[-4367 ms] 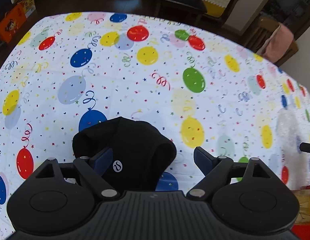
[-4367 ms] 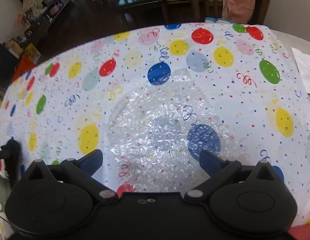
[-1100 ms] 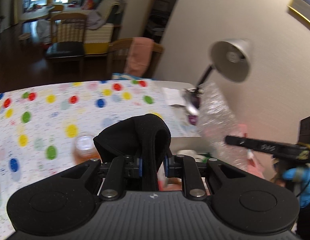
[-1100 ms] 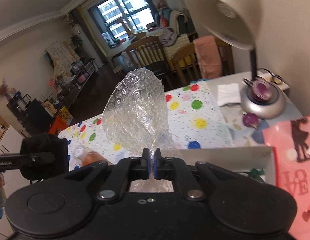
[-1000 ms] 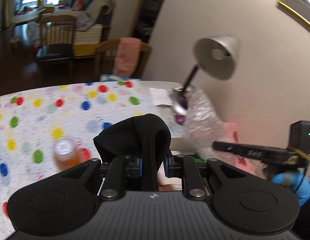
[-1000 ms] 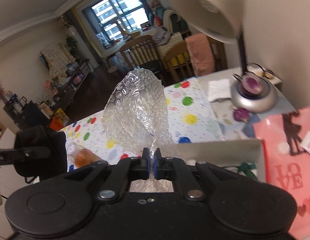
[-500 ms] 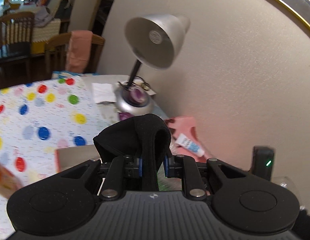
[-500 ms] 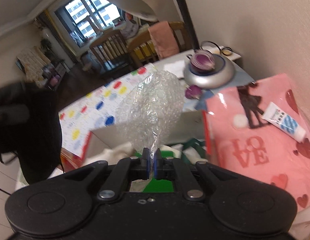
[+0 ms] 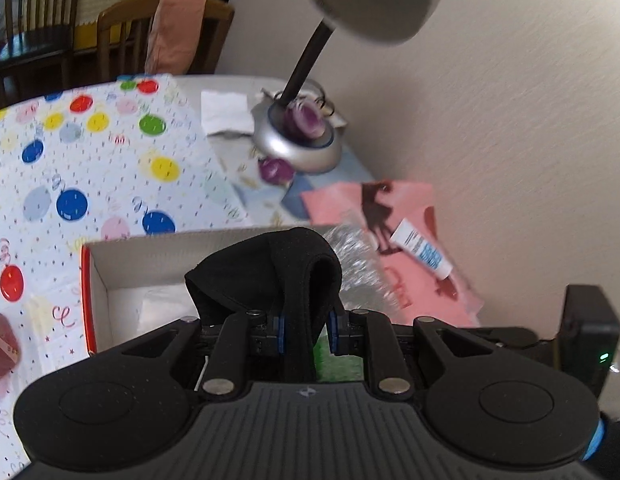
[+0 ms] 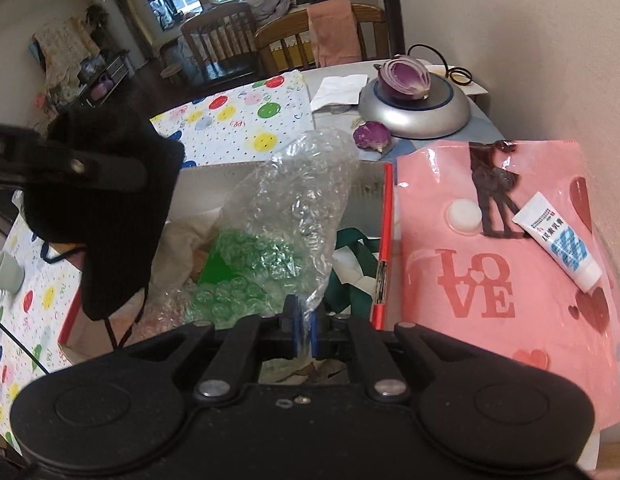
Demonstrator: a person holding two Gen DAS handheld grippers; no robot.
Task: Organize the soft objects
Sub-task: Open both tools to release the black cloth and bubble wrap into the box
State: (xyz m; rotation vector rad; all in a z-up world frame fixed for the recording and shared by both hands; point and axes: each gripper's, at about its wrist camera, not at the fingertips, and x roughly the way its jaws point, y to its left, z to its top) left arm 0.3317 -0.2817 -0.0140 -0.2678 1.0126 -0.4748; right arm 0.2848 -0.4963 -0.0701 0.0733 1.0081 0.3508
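One box (image 10: 384, 240) — one tube (image 10: 558, 242), two chairs (image 10: 217, 36), two onion pieces (image 10: 404, 80)

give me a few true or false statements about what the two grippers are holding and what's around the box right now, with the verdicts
1. The left gripper is clamped on a black fabric item. True.
2. The right gripper has a sheet of bubble wrap between its pads. True.
3. The bubble wrap hangs over the pink LOVE bag. False: it hangs over the open cardboard box, which lies beside that bag.
4. A half red onion sits on the lamp base. True.
5. The white tube lies inside the box. False: it lies on the pink bag.
6. The box is empty. False: a green item and pale wrapping lie inside.
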